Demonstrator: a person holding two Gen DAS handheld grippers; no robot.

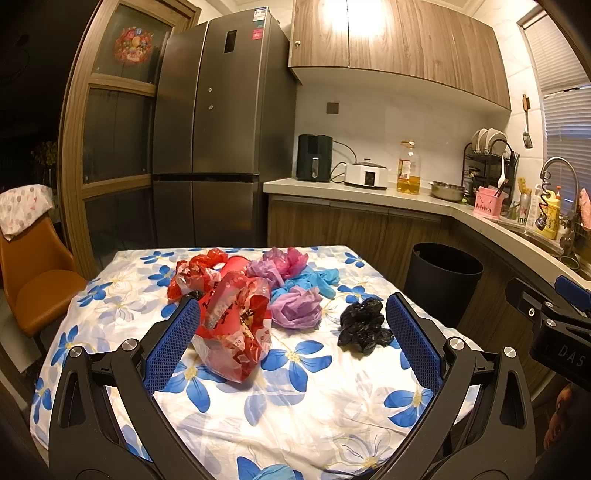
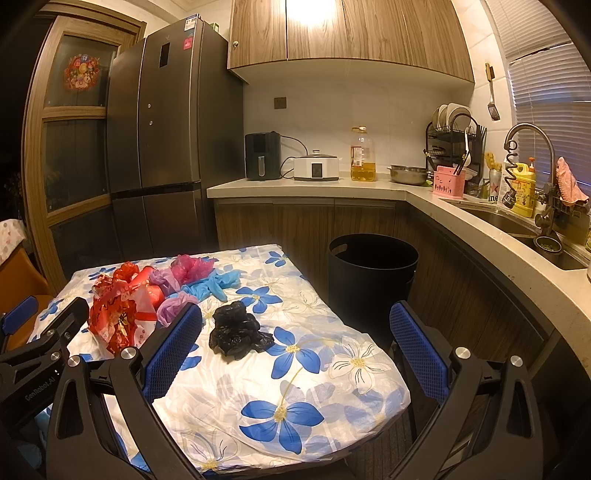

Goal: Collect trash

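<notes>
Kitchen table's flowered cloth [image 2: 295,406] carries crumpled bags, the black bag [image 2: 236,334] nearest the bin [image 2: 373,273]; both the left gripper [image 1: 291,325] and right gripper [image 2: 295,332] gape empty, and a shallow pinch could snag cloth.

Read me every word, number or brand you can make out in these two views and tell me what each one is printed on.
"GenRobot.AI": on the black body of the left gripper, seen in the right wrist view.
"DAS": on the black body of the right gripper, cut off at the frame edge.
"120": on the crumpled red printed plastic bag; its other print is unreadable.
Stickers on the dark grey fridge, the oil bottle label and the yellow bottle by the sink: too small or blurred.
</notes>
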